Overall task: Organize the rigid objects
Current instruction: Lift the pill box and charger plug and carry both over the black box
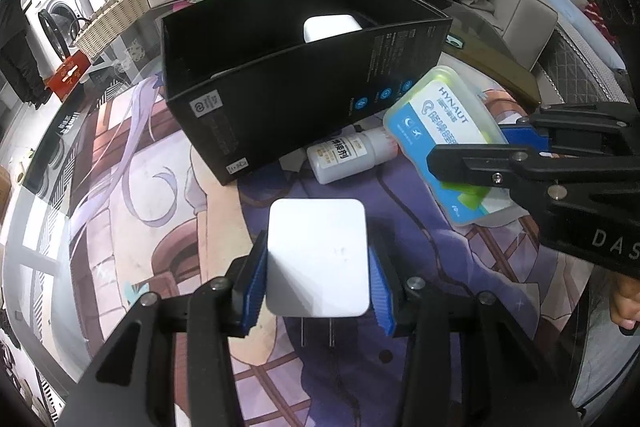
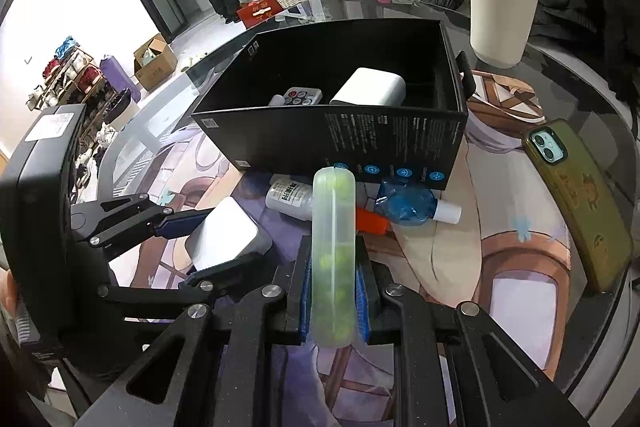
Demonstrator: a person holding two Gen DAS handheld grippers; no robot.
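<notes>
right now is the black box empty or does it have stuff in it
Not empty: the black box is open-topped and holds a white charger block and a small remote.

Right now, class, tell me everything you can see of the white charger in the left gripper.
The white charger is a smooth, glossy plastic block with rounded corners. Two metal prongs stick out of its near side. The left gripper clamps its two sides between blue ridged pads. It is held above the picture mat, short of the black box.
</notes>
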